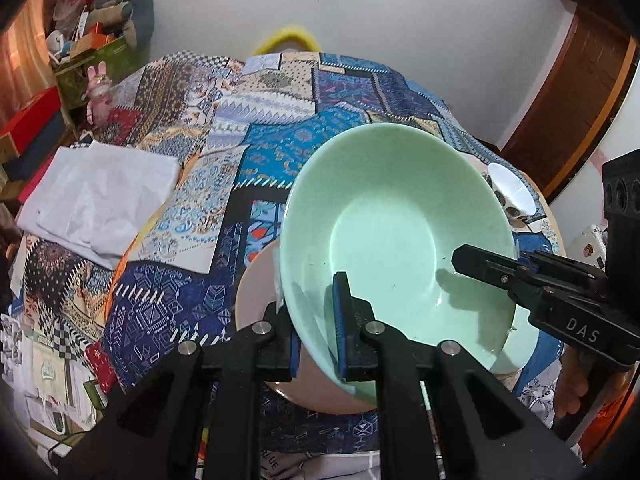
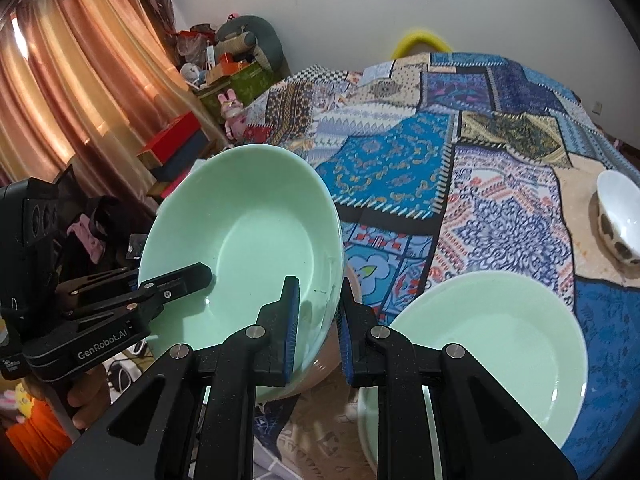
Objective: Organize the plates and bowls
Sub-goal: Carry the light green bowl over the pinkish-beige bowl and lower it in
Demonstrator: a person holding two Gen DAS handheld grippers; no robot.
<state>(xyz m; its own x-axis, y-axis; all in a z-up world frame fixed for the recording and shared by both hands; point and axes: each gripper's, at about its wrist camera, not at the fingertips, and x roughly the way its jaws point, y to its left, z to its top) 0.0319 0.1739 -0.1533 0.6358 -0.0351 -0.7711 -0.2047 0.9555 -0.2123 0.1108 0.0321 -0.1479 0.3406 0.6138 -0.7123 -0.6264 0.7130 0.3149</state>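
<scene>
bowl [image 1: 396, 236], pale green, tilted and raised over the patchwork cloth [image 1: 256, 152], gripped on two sides of its rim. left gripper [image 1: 316, 328] clenched on the near-left rim, one blue pad inside, one outside. right gripper [image 2: 318, 332] clamped likewise on the bowl's right rim. only in the left wrist view: pink plate [image 1: 256, 292] under the bowl, white folded cloth [image 1: 96, 200] far left. only in the right wrist view: second green plate [image 2: 492, 344] lying flat near right, curtain [image 2: 80, 80] at left. small white patterned bowl [image 2: 620, 212] far right, well apart.
</scene>
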